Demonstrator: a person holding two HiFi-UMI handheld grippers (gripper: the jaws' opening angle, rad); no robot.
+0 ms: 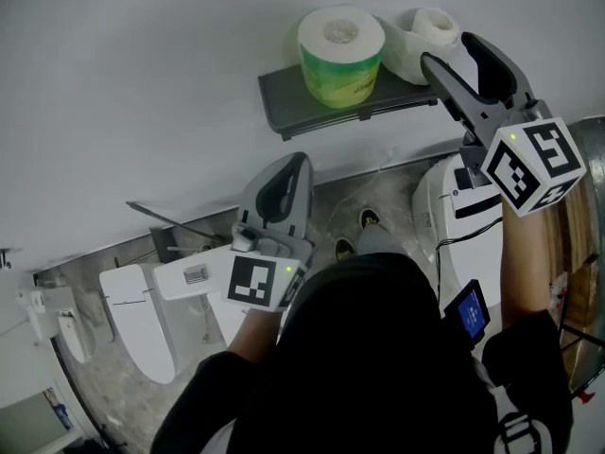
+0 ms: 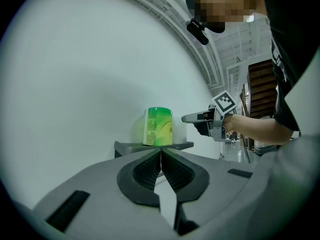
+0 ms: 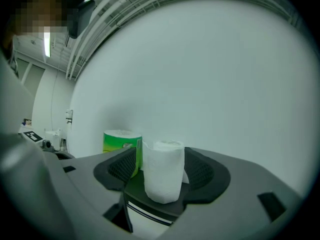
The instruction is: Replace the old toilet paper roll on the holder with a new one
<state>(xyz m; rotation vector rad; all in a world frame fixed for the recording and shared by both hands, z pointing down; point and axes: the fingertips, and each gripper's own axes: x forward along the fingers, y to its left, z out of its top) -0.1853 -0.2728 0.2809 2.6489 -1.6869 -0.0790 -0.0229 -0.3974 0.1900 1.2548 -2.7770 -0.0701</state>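
A dark wall shelf (image 1: 293, 102) carries a green-wrapped toilet roll (image 1: 340, 60) and, to its right, a bare white roll (image 1: 421, 41) with a loose sheet. My right gripper (image 1: 446, 50) reaches level to the shelf. Its jaws stand open on either side of the white roll (image 3: 164, 171), which rests upright on the shelf (image 3: 150, 196), with a gap on the left side. The green roll (image 3: 120, 144) shows behind the left jaw. My left gripper (image 1: 288, 164) hangs lower, below the shelf, shut with nothing in it (image 2: 161, 154). It faces the green roll (image 2: 159, 126) and the right gripper (image 2: 192, 118).
A plain white wall backs the shelf. Below are a white toilet (image 1: 142, 320) at the left and another white fixture (image 1: 454, 206) under the right arm. A phone-like screen (image 1: 468, 312) hangs at the person's chest.
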